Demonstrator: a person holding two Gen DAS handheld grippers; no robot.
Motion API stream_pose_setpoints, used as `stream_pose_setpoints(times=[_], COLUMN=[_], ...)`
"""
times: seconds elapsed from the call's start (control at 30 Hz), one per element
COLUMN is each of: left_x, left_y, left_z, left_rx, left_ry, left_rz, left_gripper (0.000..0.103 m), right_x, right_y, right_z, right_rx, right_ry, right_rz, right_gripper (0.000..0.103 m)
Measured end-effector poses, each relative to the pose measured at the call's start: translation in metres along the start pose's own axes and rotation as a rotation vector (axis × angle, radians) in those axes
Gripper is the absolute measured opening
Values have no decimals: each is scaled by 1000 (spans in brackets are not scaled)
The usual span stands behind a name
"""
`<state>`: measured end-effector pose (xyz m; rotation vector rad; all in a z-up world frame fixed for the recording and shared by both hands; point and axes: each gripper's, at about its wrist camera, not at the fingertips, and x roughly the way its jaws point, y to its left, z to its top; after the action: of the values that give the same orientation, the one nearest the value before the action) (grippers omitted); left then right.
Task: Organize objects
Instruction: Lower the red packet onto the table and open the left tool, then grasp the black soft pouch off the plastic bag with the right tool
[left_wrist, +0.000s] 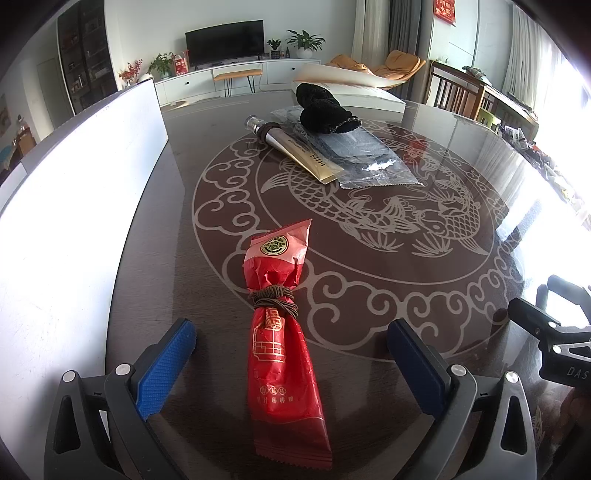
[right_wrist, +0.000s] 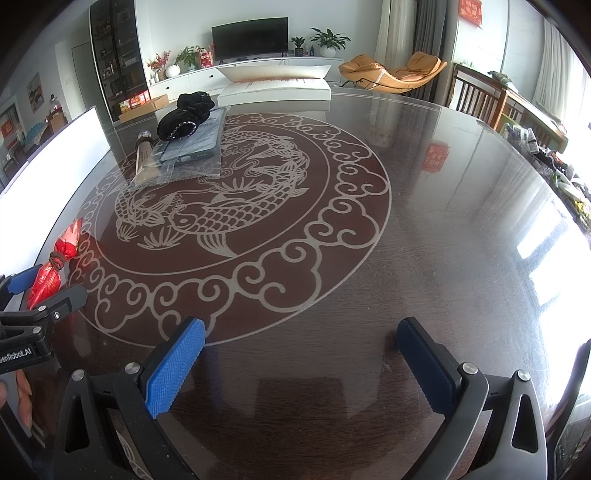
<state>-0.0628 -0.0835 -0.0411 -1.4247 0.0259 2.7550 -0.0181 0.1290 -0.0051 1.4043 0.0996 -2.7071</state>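
A red snack packet (left_wrist: 282, 325) tied with brown cord lies on the dark table, between the open fingers of my left gripper (left_wrist: 291, 363) without touching either pad. In the right wrist view the same red packet (right_wrist: 55, 266) shows at the far left beside the left gripper (right_wrist: 46, 290). Farther back lie a gold tube (left_wrist: 299, 151), a clear plastic bag (left_wrist: 354, 155) with dark contents and a black cloth bundle (left_wrist: 321, 109); the right wrist view shows the tube (right_wrist: 144, 157), bag (right_wrist: 195, 142) and bundle (right_wrist: 186, 116). My right gripper (right_wrist: 301, 365) is open over bare table.
A white box wall (left_wrist: 74, 206) stands along the table's left side. A flat white box (right_wrist: 275, 90) with a raised lid sits at the far edge. The round glass-topped table (right_wrist: 443, 221) carries a fish pattern. Wooden chairs (right_wrist: 476, 98) stand at the right.
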Motion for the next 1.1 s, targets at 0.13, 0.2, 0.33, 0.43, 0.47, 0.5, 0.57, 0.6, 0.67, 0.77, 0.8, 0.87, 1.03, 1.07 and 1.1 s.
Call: stream_pose_setpoints(times=[0.13,0.2,0.33,0.43,0.47,0.5,0.57,0.6,0.67,0.77,0.8,0.87,1.03,1.07,1.1], left_x=[0,0,1,0,1,1,1,1,1,1,1,1,1,1,1], left_y=[0,0,0,0,0,0,0,0,0,0,0,0,0,0,0], left_z=[0,0,0,0,0,0,0,0,0,0,0,0,0,0,0], left_rx=[0,0,0,0,0,-1,-1,-1,-1,-1,-1,-1,0,0,0], left_ry=[0,0,0,0,0,0,0,0,0,0,0,0,0,0,0], left_rz=[0,0,0,0,0,0,0,-1,-1,0,0,0,1,1,1], left_gripper=[103,103,103,103,103,103,103,103,103,103,103,103,103,103,103], right_x=[-3,-3,15,34,41,48,62,70,86,110,117,120,84,70,59], right_y=[2,12,43,70,78,87,101,108,119,127,127,118,87,77,71], right_z=[23,51,119,162,173,183,199,206,215,222,221,215,194,182,172], right_rx=[14,0,-57,-65,-61,-57,-54,-57,-74,-105,-107,-83,-48,-33,-22], right_ry=[-23,-58,-66,-67,-61,-57,-48,-37,-7,53,77,87,12,-1,-7], right_rz=[41,106,200,237,250,259,264,257,240,220,218,237,276,283,286], right_gripper=[103,103,103,99,93,90,86,86,82,67,57,37,32,32,32])
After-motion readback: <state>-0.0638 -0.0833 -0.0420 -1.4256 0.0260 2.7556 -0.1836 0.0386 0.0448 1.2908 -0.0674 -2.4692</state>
